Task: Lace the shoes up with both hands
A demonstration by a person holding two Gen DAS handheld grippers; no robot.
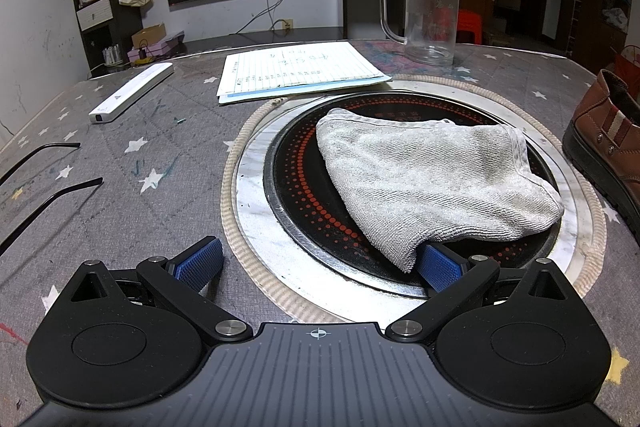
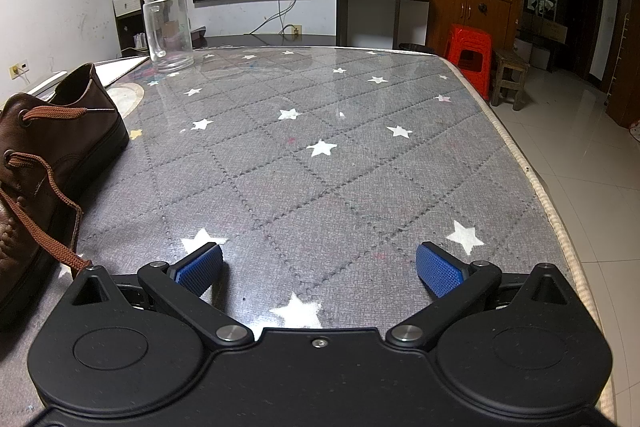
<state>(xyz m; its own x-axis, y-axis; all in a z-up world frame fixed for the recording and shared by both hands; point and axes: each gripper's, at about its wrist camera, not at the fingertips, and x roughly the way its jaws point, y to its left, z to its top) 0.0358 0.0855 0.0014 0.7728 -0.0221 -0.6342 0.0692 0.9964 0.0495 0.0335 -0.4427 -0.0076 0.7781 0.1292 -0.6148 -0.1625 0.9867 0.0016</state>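
A brown leather shoe [image 2: 44, 155] stands at the left edge of the right wrist view, its brown lace [image 2: 44, 223] hanging loose down its side to the table. The same shoe [image 1: 604, 143] shows at the right edge of the left wrist view. My right gripper [image 2: 320, 267] is open over bare tablecloth, to the right of the shoe, with nothing between its blue pads. My left gripper [image 1: 318, 263] is open too, low over the table left of the shoe. Its right pad [image 1: 440, 265] lies partly under the corner of a grey cloth [image 1: 432, 183].
The grey cloth lies on a round black cooktop [image 1: 300, 187] set in the star-patterned table [image 2: 320, 167]. A clear mug [image 1: 430, 15], lined papers [image 1: 296, 71], a white remote [image 1: 130, 93] and eyeglasses [image 1: 44, 183] are there too. The table's right edge [image 2: 536, 179] drops to a tiled floor; a red stool [image 2: 470, 53] stands beyond.
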